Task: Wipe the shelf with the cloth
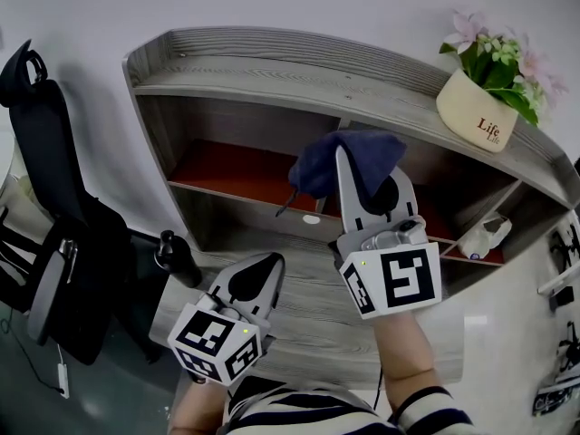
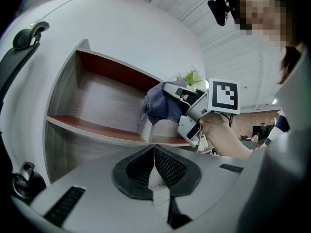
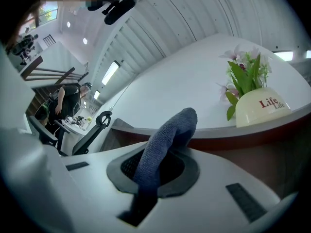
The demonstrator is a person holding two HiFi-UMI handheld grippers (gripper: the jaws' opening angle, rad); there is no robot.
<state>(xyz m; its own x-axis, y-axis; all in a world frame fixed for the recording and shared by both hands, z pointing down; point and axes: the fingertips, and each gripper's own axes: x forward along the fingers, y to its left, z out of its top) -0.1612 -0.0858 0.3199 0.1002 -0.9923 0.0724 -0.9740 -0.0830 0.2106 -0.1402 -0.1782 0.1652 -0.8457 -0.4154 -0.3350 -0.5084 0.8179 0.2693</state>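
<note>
Right tool (image 1: pixel 364 163) clamps a dark blue, nubby cloth (image 1: pixel 319 166) at the middle of the grey wood-grain shelf (image 1: pixel 272 80). Left tool (image 1: pixel 268 263) hangs low, jaws together, empty.

Right gripper (image 1: pixel 367 175) is up at the shelf (image 1: pixel 272 75) with the dark blue cloth (image 1: pixel 353 152) bunched in its jaws, right by the middle divider. Left gripper (image 1: pixel 258 275) sits nearer, low over the wood top. Flower pot (image 1: pixel 476 111) far right, black chair (image 1: pixel 45 152) on the left

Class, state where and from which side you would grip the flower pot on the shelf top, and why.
Probably across the flower pot's bare side wall, coming from the front. The flowers crowd its mouth and would block a grip from above.
</note>
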